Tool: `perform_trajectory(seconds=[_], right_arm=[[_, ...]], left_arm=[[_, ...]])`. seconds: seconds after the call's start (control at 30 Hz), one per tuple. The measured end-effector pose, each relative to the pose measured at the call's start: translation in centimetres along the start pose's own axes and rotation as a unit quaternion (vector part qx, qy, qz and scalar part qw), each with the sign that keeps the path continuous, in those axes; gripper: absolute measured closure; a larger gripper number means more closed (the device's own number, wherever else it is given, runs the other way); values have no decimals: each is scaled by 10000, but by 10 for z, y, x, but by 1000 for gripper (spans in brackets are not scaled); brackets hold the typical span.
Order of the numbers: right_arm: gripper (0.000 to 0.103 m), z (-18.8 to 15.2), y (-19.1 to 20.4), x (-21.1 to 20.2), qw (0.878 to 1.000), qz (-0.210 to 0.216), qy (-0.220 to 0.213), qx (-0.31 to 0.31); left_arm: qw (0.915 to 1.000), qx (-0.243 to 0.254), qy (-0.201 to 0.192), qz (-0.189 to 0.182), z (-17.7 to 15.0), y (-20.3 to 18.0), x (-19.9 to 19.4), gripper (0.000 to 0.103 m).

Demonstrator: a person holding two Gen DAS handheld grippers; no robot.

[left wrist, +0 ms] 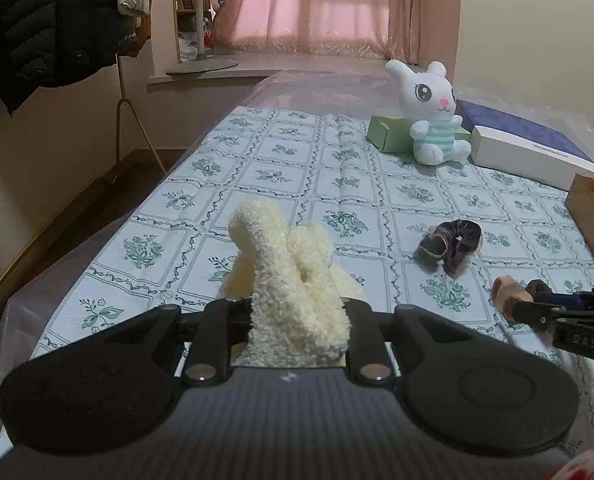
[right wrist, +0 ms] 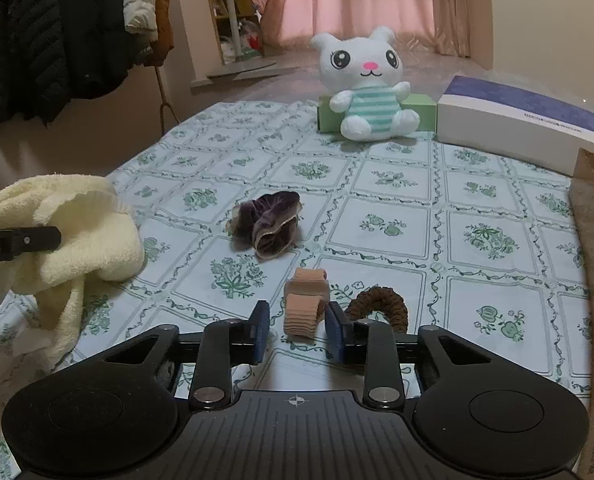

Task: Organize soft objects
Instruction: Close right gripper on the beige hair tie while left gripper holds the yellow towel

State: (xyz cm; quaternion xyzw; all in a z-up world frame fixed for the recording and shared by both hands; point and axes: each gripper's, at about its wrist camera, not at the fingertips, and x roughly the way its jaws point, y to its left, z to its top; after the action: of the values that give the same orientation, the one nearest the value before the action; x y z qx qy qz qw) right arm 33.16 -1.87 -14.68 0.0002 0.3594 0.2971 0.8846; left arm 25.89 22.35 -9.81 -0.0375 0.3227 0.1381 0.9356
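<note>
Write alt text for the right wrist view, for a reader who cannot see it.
The right tongs stand around a peach ribbed fabric loop on a floral tablecloth, its right pad touching it, beside a brown braided hair tie. Farther off lie a purple velvet scrunchie and a white plush bunny.

Both units same build: matte black plastic. Left gripper: ribbed dark grey centre deck with a small pale mark at its front edge, two big rounded lobes with shallow round recesses, two link arms on silver pivot pins. Right gripper: same ribbed deck, small white crosshair mark, silver pins, triangular cut-outs in the outer arms, blue pads on the finger faces. White lettering on the finger sides, only partly readable. No cables or sleeves visible.
</note>
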Motion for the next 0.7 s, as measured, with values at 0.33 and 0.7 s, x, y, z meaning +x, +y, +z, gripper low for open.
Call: perform_trajectory(seconds=[0.33, 0.7], right_arm=[[87, 2, -3, 5, 10000, -30, -8, 6], [95, 8, -11, -25, 9993, 176, -314, 139]], left_arm=[[10000, 29, -6, -16, -1, -1, 1, 85], [9997, 128, -170, -146, 4, -9, -19, 85]])
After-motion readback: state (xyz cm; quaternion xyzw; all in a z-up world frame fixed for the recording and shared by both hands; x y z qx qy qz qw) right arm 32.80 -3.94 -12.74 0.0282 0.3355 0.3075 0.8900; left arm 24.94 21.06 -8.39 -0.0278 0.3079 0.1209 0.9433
